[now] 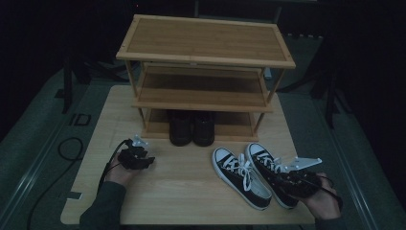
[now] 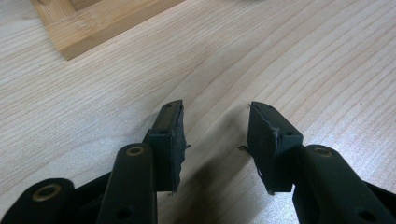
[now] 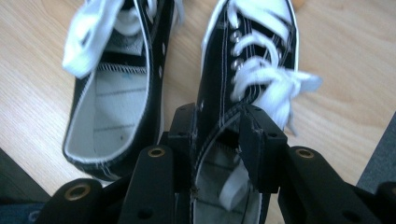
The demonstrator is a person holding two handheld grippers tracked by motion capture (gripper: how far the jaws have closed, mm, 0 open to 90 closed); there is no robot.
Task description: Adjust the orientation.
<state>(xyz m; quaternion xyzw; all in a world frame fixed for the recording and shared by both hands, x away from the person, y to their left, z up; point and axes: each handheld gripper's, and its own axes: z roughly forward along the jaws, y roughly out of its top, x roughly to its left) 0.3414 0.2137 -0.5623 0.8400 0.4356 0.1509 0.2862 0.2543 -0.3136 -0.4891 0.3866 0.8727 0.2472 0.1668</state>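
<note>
Right sneaker [image 3: 252, 42] | black canvas, white laces | right gripper [image 3: 217, 135] fingers seemingly pinching its side wall | left gripper [image 2: 215, 140] released

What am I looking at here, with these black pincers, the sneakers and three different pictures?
A person sits at a wooden table holding a two-jaw hand tool in each hand. One camera looks down from above; the other two ride on the tools.

The left gripper is open over bare wood. The right gripper straddles one side wall of the right sneaker, beside the left sneaker, one jaw inside it and one outside.

Behind stands a wooden shoe rack with dark shoes on its bottom shelf.
</note>
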